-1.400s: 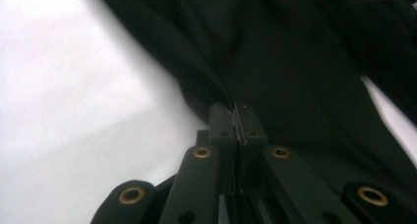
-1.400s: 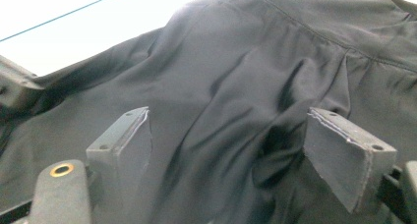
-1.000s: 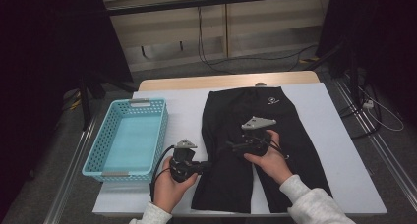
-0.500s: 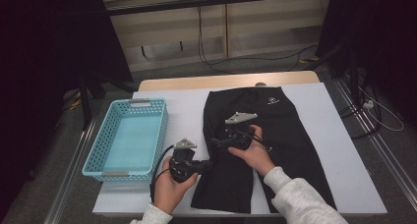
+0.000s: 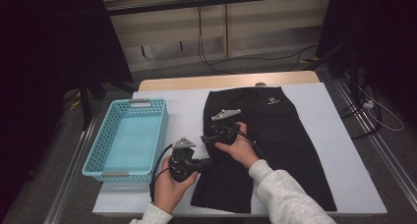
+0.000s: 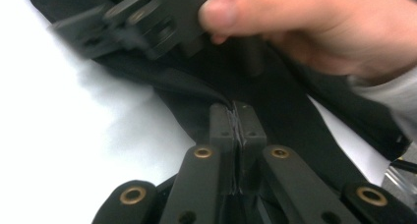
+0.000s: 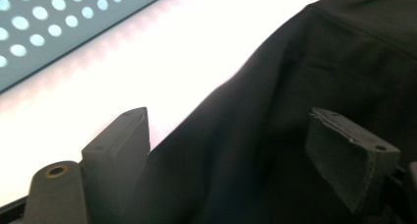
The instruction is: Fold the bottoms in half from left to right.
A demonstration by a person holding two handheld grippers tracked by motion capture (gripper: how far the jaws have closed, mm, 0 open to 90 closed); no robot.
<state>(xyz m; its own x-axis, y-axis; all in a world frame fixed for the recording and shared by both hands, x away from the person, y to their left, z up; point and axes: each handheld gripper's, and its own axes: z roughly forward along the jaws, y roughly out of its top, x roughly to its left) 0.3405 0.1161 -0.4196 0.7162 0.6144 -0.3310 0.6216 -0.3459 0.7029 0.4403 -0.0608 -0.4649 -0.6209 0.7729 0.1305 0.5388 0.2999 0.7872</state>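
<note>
Handling a black garment [image 5: 280, 140], lying flat and lengthwise on the white table [image 5: 334, 135], right of the table's middle, with a small white logo [image 5: 271, 101] near its far end. Stretching from the far edge of the white cover almost to the near edge, with its left border running close to the middle of the table.

Pinching that left border, near the garment's near corner, with the left gripper [image 5: 205, 162]: in the left gripper view, pressing the two black jaws of the left gripper [image 6: 237, 122] together on a thin fold of the dark cloth [image 6: 275, 101], with the fold rising slightly off the white surface [image 6: 74, 135]. Gripping the tool from below with the left hand [image 5: 169, 182], with its cable [image 5: 156, 172] looping at the left.

Holding the right gripper [image 5: 205, 139] just beyond the left one, over the same border, pointing left. Keeping its jaws spread wide in the right gripper view, right gripper [image 7: 246, 150]: one jaw over the edge where cloth meets table, the other over the black fabric [image 7: 319, 62]. Cannot tell whether touching the cloth or hanging just above it. Wrapping the right hand [image 5: 241, 148] around it, with a pale sleeve [image 5: 285, 194] coming in from the bottom.

Sitting well to the left, apart from the garment, a light-blue basket [image 5: 162, 130], with its perforated wall [image 7: 49, 17] showing in the right gripper view.
</note>
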